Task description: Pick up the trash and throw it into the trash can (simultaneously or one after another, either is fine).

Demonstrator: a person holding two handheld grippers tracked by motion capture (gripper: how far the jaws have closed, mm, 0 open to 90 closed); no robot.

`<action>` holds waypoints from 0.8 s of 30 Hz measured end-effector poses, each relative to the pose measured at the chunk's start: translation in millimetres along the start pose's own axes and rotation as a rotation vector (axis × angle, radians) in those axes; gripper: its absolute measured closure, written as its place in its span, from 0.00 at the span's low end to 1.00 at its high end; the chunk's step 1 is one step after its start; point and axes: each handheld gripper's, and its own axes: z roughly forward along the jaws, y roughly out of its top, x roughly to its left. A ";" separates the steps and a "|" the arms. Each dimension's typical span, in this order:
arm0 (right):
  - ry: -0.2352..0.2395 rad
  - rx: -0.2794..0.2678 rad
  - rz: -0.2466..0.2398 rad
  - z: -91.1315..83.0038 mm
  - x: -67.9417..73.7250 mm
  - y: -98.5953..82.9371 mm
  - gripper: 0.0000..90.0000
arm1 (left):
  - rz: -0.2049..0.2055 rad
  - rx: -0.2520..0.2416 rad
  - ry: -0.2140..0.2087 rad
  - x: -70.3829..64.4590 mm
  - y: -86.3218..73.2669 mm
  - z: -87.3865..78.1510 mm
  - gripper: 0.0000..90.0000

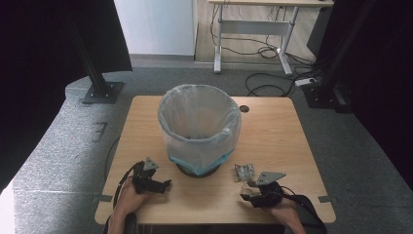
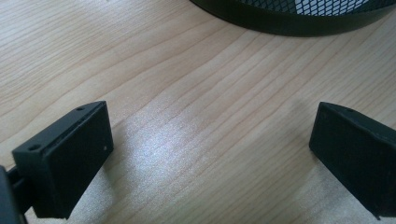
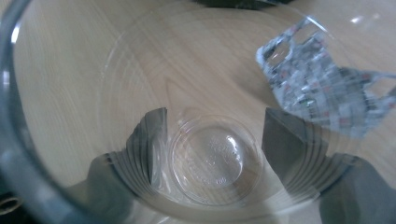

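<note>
Right gripper (image 1: 249, 191) jaws astride clear cup (image 3: 212, 156), grip uncertain; left gripper (image 1: 163, 184) wide open, empty. Next: lift cup into bin (image 1: 199, 127).

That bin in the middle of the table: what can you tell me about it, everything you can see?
The bin is a round basket standing upright at the centre of the wooden table. A thin, translucent whitish liner bag is folded over its rim and hangs down its outside, ending in a bluish edge. Below that, a dark base shows; the left gripper view shows it as black mesh above a solid black band. Its mouth is open. Neither gripper touches it.
</note>
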 end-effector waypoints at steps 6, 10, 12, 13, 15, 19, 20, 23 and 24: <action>0.007 -0.006 0.015 -10.2 -2.6 10.7 0.46 | 0.001 0.000 -0.001 0.1 0.0 0.1 0.00; -0.006 0.017 0.017 -13.2 -2.7 19.0 0.46 | 0.001 0.000 -0.001 0.1 0.0 0.0 0.00; -0.010 0.023 0.013 -14.7 -2.5 23.1 0.46 | 0.001 0.001 -0.001 0.1 0.1 0.0 0.00; -0.008 0.023 0.013 -16.1 -2.6 25.4 0.46 | 0.000 0.000 -0.001 0.1 0.1 0.1 0.00; -0.009 0.022 0.017 -17.2 -2.7 27.8 0.46 | 0.000 0.000 -0.001 0.1 0.1 0.1 0.00; -0.010 0.028 0.019 -22.9 -3.4 37.5 0.46 | 0.000 0.000 -0.001 0.1 0.0 0.0 0.00; -0.003 0.028 0.026 -26.2 -4.8 42.4 0.46 | 0.001 0.000 -0.001 0.2 0.0 0.1 0.00; 0.000 0.030 0.031 -28.7 -5.8 46.1 0.46 | 0.001 -0.001 -0.001 0.2 0.0 0.1 0.00; -0.001 0.039 0.028 -31.5 -6.5 51.3 0.45 | 0.001 -0.001 -0.001 0.1 0.0 0.1 0.00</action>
